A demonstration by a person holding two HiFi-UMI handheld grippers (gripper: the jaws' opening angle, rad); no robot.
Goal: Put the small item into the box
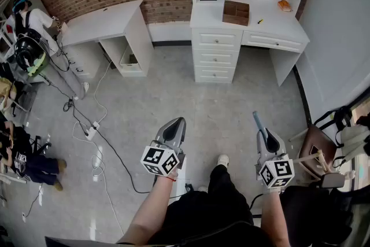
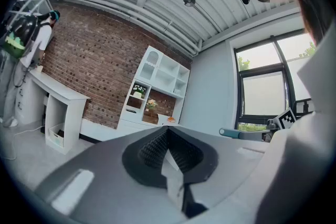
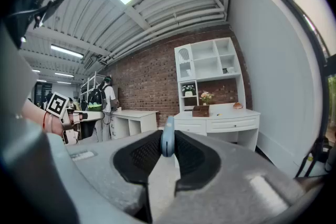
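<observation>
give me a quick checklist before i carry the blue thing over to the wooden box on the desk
1. Item gripped: the slim light-blue item sits clamped between the jaws of the right gripper. ok
2. Other gripper free: the left gripper has its jaws together with nothing between them. ok
3. Box located: the brown wooden box stands on the white desk against the brick wall. ok
4. Box in reach: it is across the grey floor, well ahead of both grippers. not ok
5. Trip hazards: the black cables lie to the left of the straight line to the desk. ok
6. Space inside the box: too far to see. cannot tell
</observation>
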